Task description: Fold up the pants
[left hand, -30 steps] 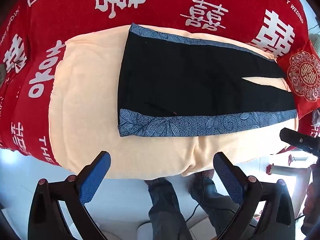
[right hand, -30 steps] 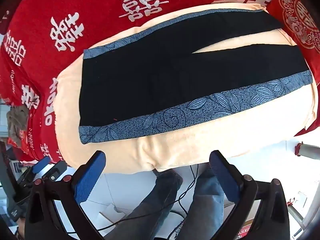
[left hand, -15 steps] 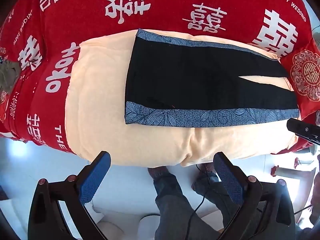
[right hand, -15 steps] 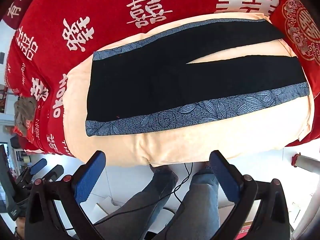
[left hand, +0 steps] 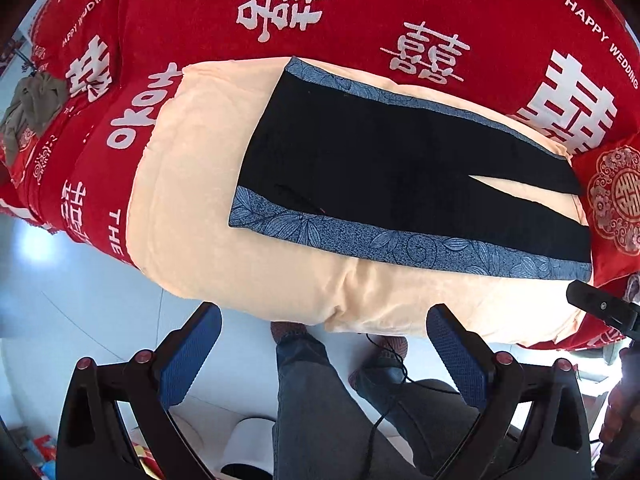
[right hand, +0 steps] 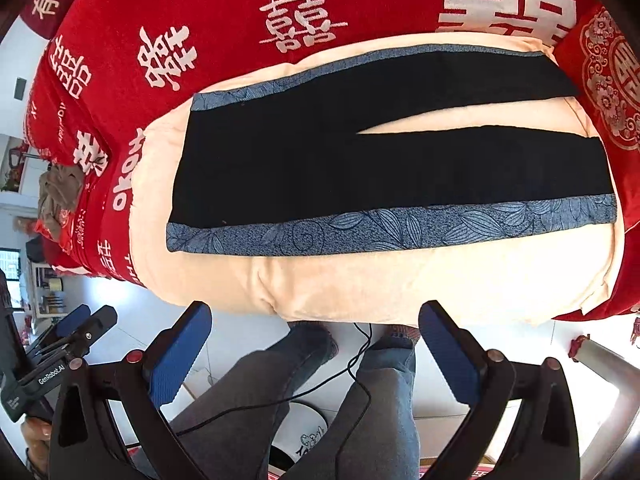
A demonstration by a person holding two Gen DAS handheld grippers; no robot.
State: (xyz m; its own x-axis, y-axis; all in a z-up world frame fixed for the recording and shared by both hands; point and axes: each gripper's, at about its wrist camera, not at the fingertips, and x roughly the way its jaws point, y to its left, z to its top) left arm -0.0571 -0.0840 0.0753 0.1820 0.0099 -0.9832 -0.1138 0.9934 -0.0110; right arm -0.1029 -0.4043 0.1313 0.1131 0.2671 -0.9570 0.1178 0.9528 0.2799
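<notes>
Black pants (left hand: 384, 160) (right hand: 360, 160) with blue leaf-patterned side stripes lie flat on a cream blanket (left hand: 192, 208) (right hand: 400, 276), waist at the left, both legs running right with a narrow gap between them. My left gripper (left hand: 324, 336) hangs open, off the bed's near edge, over the floor, holding nothing. My right gripper (right hand: 316, 332) is open too, also short of the bed edge and empty. In the right wrist view the left gripper (right hand: 76, 324) shows at the lower left, held in a hand.
A red bedspread (left hand: 360, 12) (right hand: 224, 20) with white characters covers the bed around the blanket. A red embroidered cushion (left hand: 616, 196) (right hand: 608, 80) lies at the pant hems. A grey-brown cloth (left hand: 28, 108) sits at the far left. The person's legs (left hand: 320, 400) and a cable are below.
Both grippers have drawn back and up from the bed, so the pants and blanket look smaller and farther. The pants have not moved. Both grippers stay open.
</notes>
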